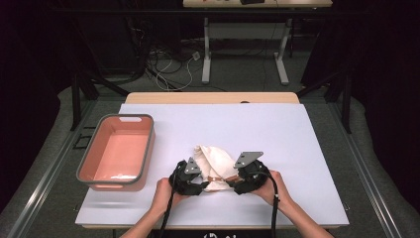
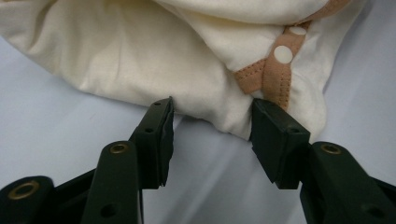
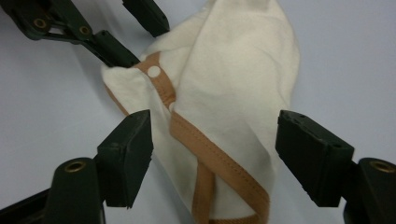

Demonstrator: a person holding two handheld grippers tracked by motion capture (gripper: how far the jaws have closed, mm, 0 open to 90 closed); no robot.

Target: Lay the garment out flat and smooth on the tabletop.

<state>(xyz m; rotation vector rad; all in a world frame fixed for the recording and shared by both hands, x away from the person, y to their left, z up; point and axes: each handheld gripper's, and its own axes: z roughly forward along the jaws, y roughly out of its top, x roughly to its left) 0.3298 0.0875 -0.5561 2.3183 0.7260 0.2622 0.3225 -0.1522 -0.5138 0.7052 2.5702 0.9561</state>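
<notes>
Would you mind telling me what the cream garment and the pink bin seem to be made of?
The cream garment looks like soft matte knit cotton: it creases limply, and its tan trim shows stitching and white snaps. The pink bin seems to be moulded plastic with a faint sheen; its grey rim may be plastic or rubber.

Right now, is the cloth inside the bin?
No, the cloth lies on the table between the grippers, to the right of the bin.

Legible text: none in any view.
Cloth: plain cream, tan trim, no label.
Bin: unmarked.
Worktop: unmarked.
</notes>
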